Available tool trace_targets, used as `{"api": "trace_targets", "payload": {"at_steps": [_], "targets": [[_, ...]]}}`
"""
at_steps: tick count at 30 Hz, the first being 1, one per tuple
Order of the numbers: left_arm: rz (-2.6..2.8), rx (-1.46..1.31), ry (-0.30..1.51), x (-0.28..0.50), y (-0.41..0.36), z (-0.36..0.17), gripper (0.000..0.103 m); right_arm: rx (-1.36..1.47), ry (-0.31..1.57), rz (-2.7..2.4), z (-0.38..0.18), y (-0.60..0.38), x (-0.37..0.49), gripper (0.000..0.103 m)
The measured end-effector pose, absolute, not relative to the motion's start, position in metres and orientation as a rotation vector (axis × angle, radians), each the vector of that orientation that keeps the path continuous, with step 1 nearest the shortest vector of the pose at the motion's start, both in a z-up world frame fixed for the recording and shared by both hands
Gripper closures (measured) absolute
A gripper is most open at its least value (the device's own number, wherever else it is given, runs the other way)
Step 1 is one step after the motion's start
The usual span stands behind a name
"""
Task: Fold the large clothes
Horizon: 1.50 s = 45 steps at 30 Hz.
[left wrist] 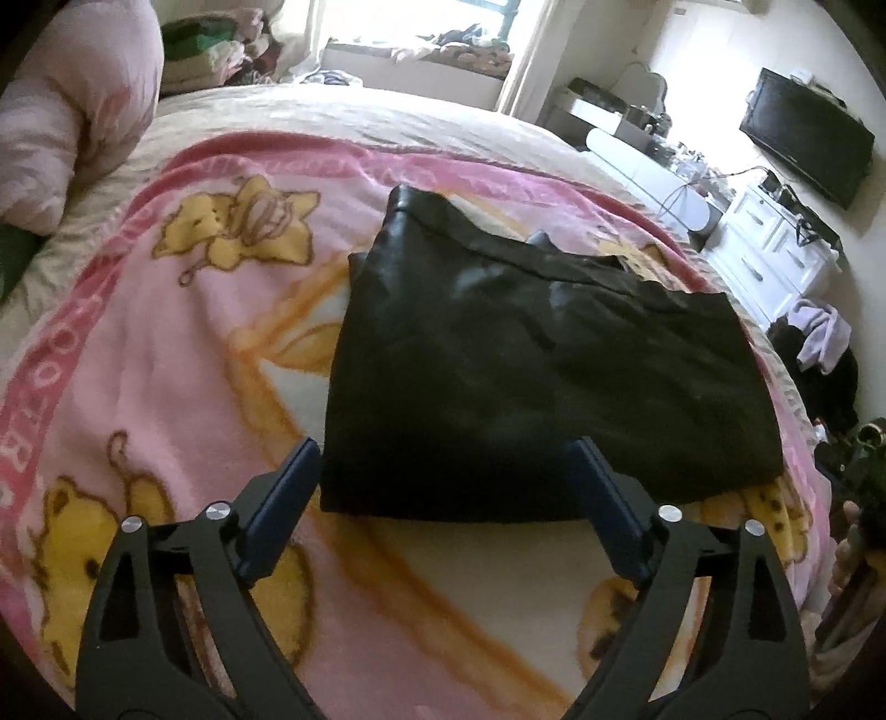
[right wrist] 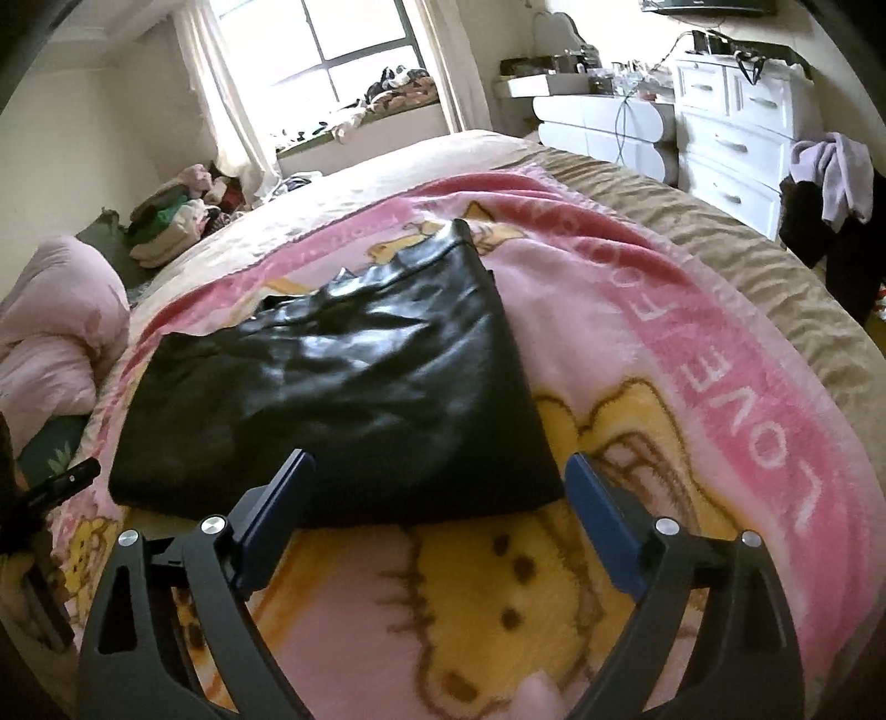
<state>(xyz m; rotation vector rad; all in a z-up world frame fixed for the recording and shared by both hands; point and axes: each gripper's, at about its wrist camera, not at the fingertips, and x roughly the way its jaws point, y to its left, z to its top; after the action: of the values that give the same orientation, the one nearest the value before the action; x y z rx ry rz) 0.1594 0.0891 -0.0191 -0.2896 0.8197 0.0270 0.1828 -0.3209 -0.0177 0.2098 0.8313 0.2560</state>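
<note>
A pink cartoon-print blanket [left wrist: 166, 343] covers the bed [right wrist: 786, 310]. A rolled pink quilt [left wrist: 72, 111] lies at the bed's far left corner, near a heap of clothes [right wrist: 177, 216]. Beyond the bed's right edge stand a white dresser [right wrist: 736, 133] and a black television [left wrist: 805, 135]. A window [right wrist: 354, 39] faces the far edge.
</note>
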Motion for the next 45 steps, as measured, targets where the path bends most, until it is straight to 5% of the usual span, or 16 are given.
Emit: {"api": "trace_targets", "payload": {"at_steps": [3, 19, 25, 29, 30, 33, 36, 45], "targets": [[0.025, -0.269, 0.810, 0.156, 0.084, -0.014, 0.009, 0.206, 0.827, 0.267, -0.014, -0.317, 0.176, 0.009], [0.025, -0.237, 0.807, 0.162, 0.097, -0.004, 0.009, 0.173, 0.780, 0.394, 0.009, -0.233, 0.164, 0.009], [0.053, -0.227, 0.815, 0.189, 0.109, 0.000, 0.009, 0.085, 0.772, 0.467, 0.011, -0.174, 0.169, 0.031], [0.013, -0.227, 0.834, 0.211, 0.105, -0.004, 0.010, 0.046, 0.810, 0.500, 0.000, -0.148, 0.176, 0.059], [-0.013, -0.225, 0.847, 0.219, 0.100, -0.007, 0.014, 0.026, 0.831, 0.501, -0.006, -0.141, 0.180, 0.065], [-0.075, -0.218, 0.893, 0.239, 0.082, -0.018, 0.061, 0.000, 0.883, 0.498, -0.025, -0.130, 0.188, 0.073], [-0.134, -0.209, 0.936, 0.255, 0.062, -0.030, 0.075, -0.005, 0.932, 0.480, -0.046, -0.126, 0.193, 0.078], [-0.133, -0.175, 1.001, 0.290, 0.046, -0.068, 0.075, -0.043, 0.971, 0.455, -0.081, -0.119, 0.198, 0.079]]}}
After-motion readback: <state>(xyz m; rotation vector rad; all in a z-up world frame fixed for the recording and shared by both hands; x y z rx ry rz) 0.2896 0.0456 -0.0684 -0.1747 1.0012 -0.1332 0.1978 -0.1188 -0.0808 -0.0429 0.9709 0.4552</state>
